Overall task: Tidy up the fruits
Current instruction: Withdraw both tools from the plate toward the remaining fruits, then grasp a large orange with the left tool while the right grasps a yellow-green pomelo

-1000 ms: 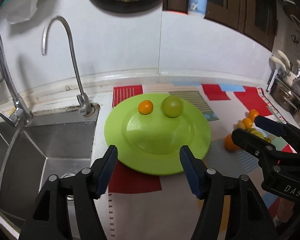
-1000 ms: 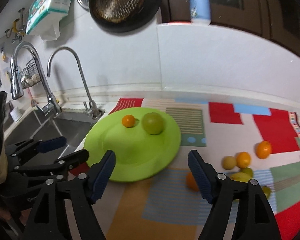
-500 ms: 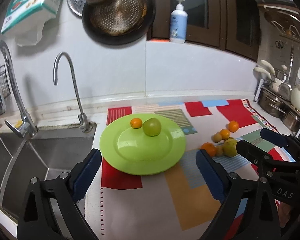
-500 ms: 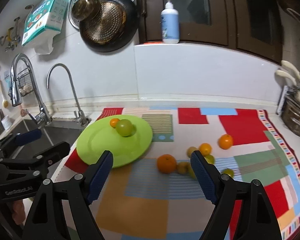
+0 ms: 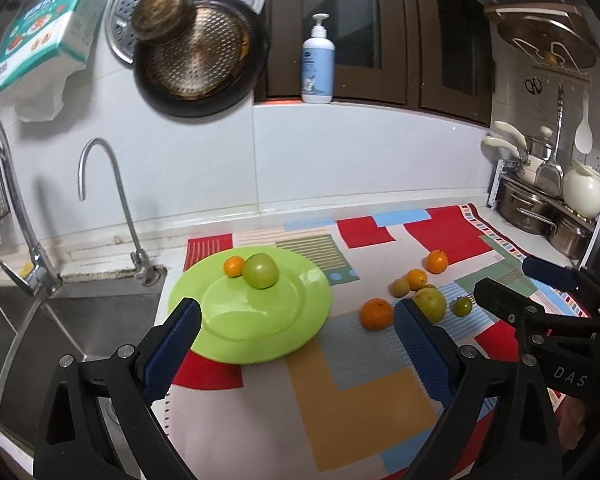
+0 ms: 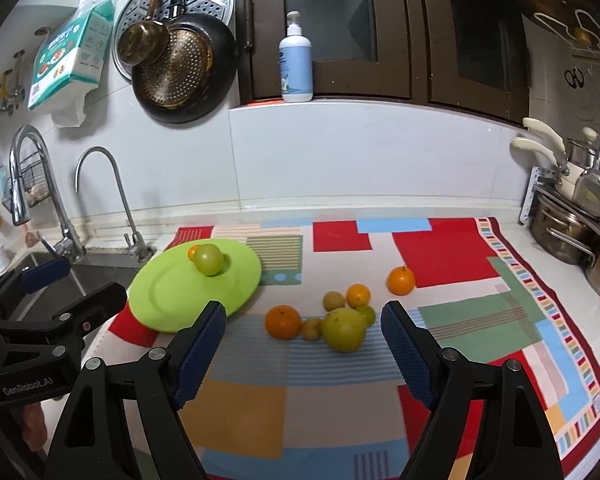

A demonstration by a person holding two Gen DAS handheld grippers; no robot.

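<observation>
- Both grippers are hanging above the counter with nothing between their jaws: the left gripper (image 5: 296, 340) is spread wide and empty, and the right gripper (image 6: 304, 340) is gaping empty too.
- Ahead of the left gripper's fingers, the green plate (image 5: 300, 320) is lying on the patchwork mat (image 6: 460, 312), carrying a green fruit (image 5: 261, 271) touching a small orange (image 5: 233, 267).
- Just beyond the right gripper's fingertips, the loose pile is waiting: a big yellow-green fruit (image 6: 344, 329), an orange (image 6: 283, 322) and smaller pieces beside them.
- Judging by this, one drop-off is finishing; the next move is calling for the right gripper reaching forward and down, straddling one fruit without nudging its neighbours.
</observation>
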